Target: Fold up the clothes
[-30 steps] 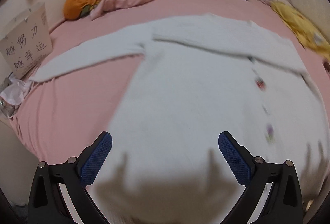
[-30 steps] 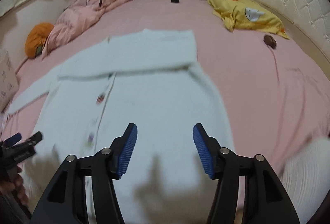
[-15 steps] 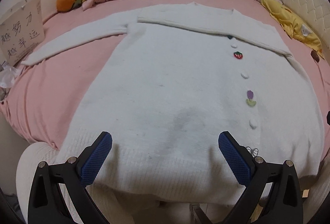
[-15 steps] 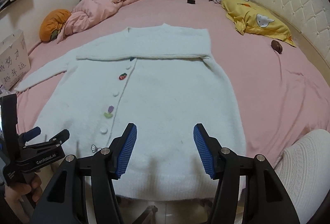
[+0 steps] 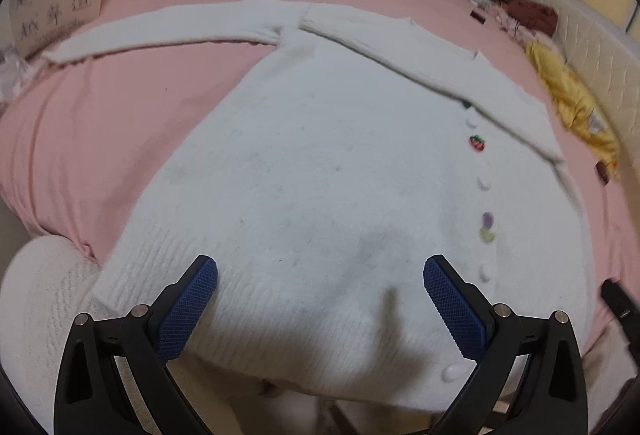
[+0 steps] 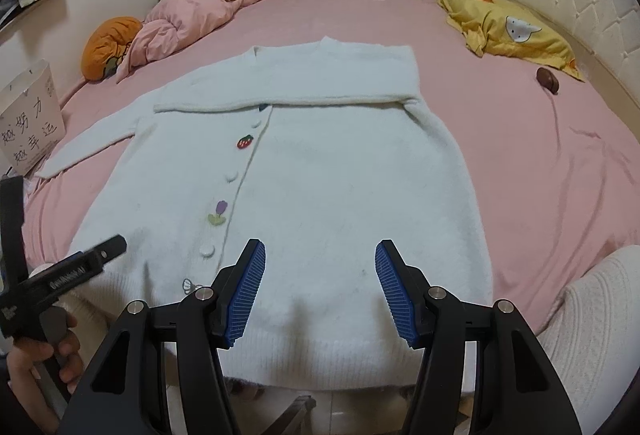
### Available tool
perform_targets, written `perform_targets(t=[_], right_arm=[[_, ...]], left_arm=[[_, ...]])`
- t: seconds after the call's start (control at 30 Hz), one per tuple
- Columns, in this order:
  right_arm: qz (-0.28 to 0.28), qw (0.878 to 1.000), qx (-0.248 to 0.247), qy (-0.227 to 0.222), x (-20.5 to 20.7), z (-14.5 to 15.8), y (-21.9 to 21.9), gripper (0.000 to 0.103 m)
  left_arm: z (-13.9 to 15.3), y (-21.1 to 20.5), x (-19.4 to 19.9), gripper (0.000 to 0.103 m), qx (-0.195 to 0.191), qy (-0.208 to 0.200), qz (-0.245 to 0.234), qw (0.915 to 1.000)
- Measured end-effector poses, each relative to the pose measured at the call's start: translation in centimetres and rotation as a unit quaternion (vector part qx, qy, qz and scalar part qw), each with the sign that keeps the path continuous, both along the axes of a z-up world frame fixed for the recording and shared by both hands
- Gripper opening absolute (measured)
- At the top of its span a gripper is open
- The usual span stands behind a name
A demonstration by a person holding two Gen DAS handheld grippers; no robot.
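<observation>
Left hand-held gripper [image 5: 320, 299] lower, rolled since.

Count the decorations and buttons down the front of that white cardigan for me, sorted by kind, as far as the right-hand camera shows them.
Plain white round buttons: 3
Strawberry decoration: 1
Purple tulip decoration: 1
Small outlined figure near the hem, too small to identify: 1
Dark spot peeking from under the folded sleeve, mostly hidden: 1
Total: 7, all on the white cardigan.

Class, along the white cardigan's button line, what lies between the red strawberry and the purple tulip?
One plain white button between strawberry and tulip; right wrist view shows it.
</observation>
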State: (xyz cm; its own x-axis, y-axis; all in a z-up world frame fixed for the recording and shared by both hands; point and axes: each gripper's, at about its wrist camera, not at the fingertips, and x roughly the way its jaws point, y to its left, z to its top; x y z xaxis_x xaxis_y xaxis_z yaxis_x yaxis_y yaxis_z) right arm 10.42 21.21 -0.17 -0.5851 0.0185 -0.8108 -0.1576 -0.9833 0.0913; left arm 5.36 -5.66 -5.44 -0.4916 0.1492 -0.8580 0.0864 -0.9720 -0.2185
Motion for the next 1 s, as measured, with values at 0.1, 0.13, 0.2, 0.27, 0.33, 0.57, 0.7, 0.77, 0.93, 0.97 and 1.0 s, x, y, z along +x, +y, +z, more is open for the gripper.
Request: perform_targets(t=[0.1, 0.13, 0.2, 0.27, 0.33, 0.57, 0.7, 0.77, 0.93, 0.97, 1.0], right_arm=[[0.002, 1.000, -0.010, -0.011, -0.3, -0.6, 0.0, 0.058], [0.001, 1.000, -0.012, -0.014, -0.3, -0.8, 0.1, 0.058], [0.000, 1.000, -0.017, -0.021, -0.5, -1.2, 0.2, 0.058], [0.000, 0.999, -0.024, -0.028, -0.7, -1.7, 0.3, 0.058], [-0.002, 0.999, -0.029, -0.038, -0.9, -2.2, 0.4, 0.058], [0.003, 0.998, -0.038, -0.055, -1.9, -3.4, 0.0, 0.058], [0.007, 0.997, -0.037, -0.063, -3.0, -4.0, -0.6, 0.058], [0.012, 0.997, -0.034, -0.069, -3.5, -4.4, -1.1, 0.058], [0.018, 0.995, -0.029, -0.095, -4.9, -6.0, -1.8, 0.058], [0.018, 0.995, -0.027, -0.099, -5.1, -6.3, -1.8, 0.058], [0.018, 0.995, -0.022, -0.099, -5.4, -6.4, -2.0, 0.058]], left_arm=[[-0.1, -2.0, -0.7, 0.103, 0.087, -0.009, 0.018, 0.9960], [-0.2, -3.3, -1.0, 0.103, 0.137, -0.009, 0.034, 0.9900], [-0.4, -6.0, -1.4, 0.103, 0.229, -0.001, 0.076, 0.9705], [-0.4, -9.5, -1.9, 0.103, 0.291, 0.018, 0.131, 0.9476], [-0.2, -13.1, -2.7, 0.103, 0.321, 0.035, 0.183, 0.9285], [0.1, -25.1, -5.6, 0.103, 0.337, 0.104, 0.313, 0.8816], [-1.2, -31.0, -7.1, 0.103, 0.368, 0.125, 0.374, 0.8420], [-2.0, -33.4, -8.1, 0.103, 0.369, 0.126, 0.394, 0.8323], [-3.9, -37.5, -11.2, 0.103, 0.370, 0.116, 0.415, 0.8228], [-3.9, -37.8, -12.0, 0.103, 0.361, 0.117, 0.418, 0.8254], [-3.8, -38.1, -12.9, 0.103, 0.350, 0.117, 0.421, 0.8287]])
